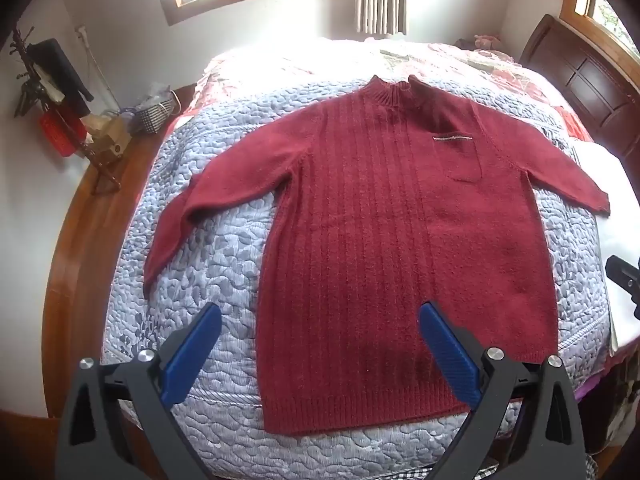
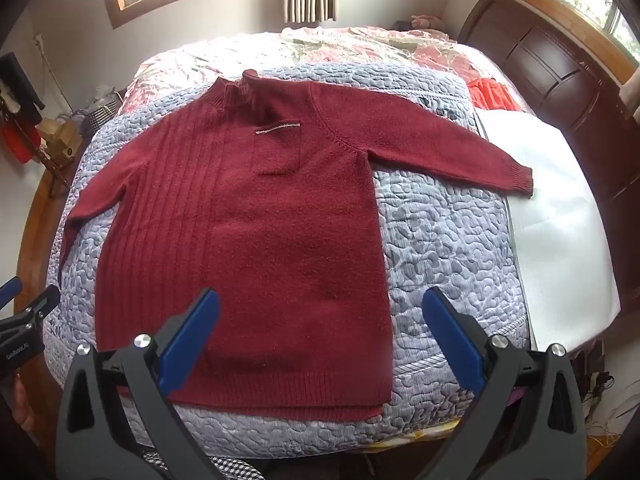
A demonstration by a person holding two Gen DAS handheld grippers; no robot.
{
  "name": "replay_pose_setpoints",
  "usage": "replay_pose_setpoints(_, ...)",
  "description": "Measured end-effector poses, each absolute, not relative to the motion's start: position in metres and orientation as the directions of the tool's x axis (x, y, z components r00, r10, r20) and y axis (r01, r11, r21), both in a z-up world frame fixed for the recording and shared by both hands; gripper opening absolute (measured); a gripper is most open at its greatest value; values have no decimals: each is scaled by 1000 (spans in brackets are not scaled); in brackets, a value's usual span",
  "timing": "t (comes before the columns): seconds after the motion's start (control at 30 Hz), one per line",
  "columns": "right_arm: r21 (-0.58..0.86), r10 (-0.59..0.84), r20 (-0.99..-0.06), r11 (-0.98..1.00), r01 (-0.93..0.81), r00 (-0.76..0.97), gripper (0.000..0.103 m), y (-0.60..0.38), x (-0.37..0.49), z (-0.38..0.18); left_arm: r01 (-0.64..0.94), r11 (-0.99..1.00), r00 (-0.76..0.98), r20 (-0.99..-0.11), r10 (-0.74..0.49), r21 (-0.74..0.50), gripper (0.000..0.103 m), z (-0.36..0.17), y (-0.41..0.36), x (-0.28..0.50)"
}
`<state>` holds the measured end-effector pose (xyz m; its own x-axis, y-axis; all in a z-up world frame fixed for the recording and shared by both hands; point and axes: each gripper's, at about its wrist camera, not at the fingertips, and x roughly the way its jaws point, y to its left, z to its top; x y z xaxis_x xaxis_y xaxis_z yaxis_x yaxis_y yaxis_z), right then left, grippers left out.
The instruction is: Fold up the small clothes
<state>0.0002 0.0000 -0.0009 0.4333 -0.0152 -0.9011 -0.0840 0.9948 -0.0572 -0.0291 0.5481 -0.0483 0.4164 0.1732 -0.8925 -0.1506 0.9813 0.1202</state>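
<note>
The red sweater (image 1: 400, 240) lies flat on the bed (image 1: 208, 248) just ahead of the left claw (image 1: 320, 316) and right claw (image 2: 320, 300), both wide apart and holding nothing.

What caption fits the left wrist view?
Open left gripper hovering above a red sweater spread flat on a quilted bed.

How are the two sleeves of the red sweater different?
The left sleeve bends partway and droops over the bed's edge; the right sleeve lies straight and flat. The left sleeve's cuff is hard to see; the right sleeve's ribbed cuff rests beside a white sheet. Both are dark red knit.
</note>
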Motion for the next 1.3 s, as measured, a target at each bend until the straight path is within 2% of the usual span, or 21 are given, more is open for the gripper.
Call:
replay_pose_setpoints(0.1,-71,-35,-899,995,-66,436,100,4,1,2,-153,981,427,-887,176,121,99,-48,541,-30)
replay_pose_setpoints(0.27,-18,9,-896,998,-57,444,100,-13,3,3,-139,987,438,-888,137,84,99,-46,543,-29)
replay_pose_setpoints(1.3,-11,20,-915,997,-76,403,100,-20,16,-16,-163,984,434,-891,132,67,99,-43,533,-17)
